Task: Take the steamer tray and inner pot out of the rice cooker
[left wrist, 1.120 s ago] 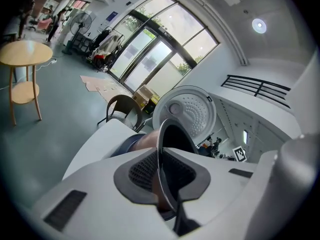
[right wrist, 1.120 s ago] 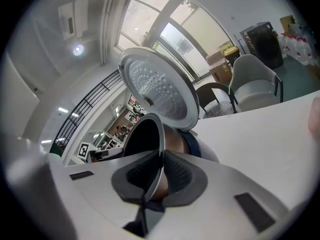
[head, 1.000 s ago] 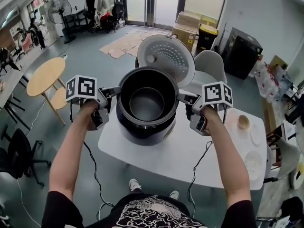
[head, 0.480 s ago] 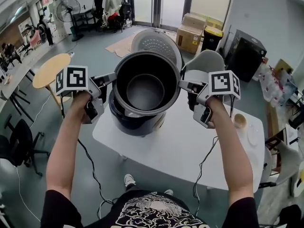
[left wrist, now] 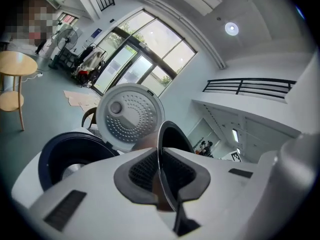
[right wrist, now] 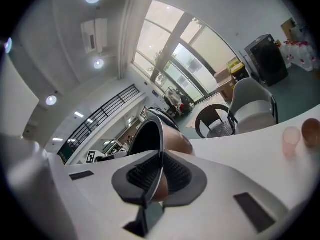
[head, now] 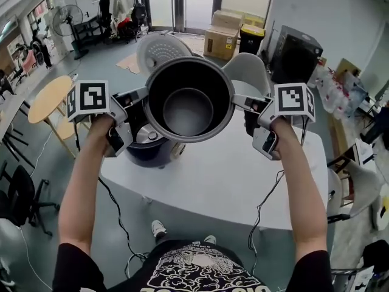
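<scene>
Both arms outstretched over white table [head: 231,181]. Left gripper [head: 143,95] and right gripper [head: 239,101] each clamped on thin rim of inner pot [head: 188,111], on opposite sides. Pot held level in air above table's far edge, apparently empty. Beyond, dark rice cooker [head: 155,154] at far left corner, lid [head: 159,48] standing open. White chair [head: 246,72] behind.

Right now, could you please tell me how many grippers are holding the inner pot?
2. The left gripper clamps the rim of the inner pot on its left side. The right gripper clamps the rim on its right side. Neither is hidden.
</scene>
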`<state>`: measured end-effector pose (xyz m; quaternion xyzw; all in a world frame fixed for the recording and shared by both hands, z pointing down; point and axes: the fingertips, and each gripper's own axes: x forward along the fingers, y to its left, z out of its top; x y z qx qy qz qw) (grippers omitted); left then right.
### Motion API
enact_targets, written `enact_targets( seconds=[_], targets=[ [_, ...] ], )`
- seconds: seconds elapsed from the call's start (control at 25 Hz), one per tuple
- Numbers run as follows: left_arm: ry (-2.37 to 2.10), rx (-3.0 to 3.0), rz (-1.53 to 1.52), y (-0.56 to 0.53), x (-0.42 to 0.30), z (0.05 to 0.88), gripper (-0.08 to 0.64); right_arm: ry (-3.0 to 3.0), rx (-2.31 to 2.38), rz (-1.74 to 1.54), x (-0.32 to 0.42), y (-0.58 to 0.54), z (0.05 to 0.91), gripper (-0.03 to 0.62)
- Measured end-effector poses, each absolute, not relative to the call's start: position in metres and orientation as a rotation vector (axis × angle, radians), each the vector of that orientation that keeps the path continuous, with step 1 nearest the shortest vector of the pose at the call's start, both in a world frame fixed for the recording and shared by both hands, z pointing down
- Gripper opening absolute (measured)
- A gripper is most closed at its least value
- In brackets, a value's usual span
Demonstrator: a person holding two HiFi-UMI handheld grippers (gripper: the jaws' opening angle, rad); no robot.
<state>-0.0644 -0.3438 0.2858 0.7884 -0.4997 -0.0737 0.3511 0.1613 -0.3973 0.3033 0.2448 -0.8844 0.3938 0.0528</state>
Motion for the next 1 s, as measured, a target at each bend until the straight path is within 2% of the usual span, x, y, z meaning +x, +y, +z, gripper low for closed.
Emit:
enact_targets(
  seconds=[0.32,0.52,1.0],
  targets=[
    [-1.107,2.112,-0.069,-0.386,0.058,0.301,0.04,-2.634,1.009,1.291,0.289,-0.402,0.325,0.04],
    [-1.038,2.109,0.047,-0.405,0.136,0.341,0.043,-2.579,1.126,1.427,0.365,-0.402,0.358,0.038],
    [-0.979,1.967,0.215,-0.407,0.215,0.463,0.043,-2.326,1.222,1.649,0.44,-0.385,0.482,0.038]
  ],
)
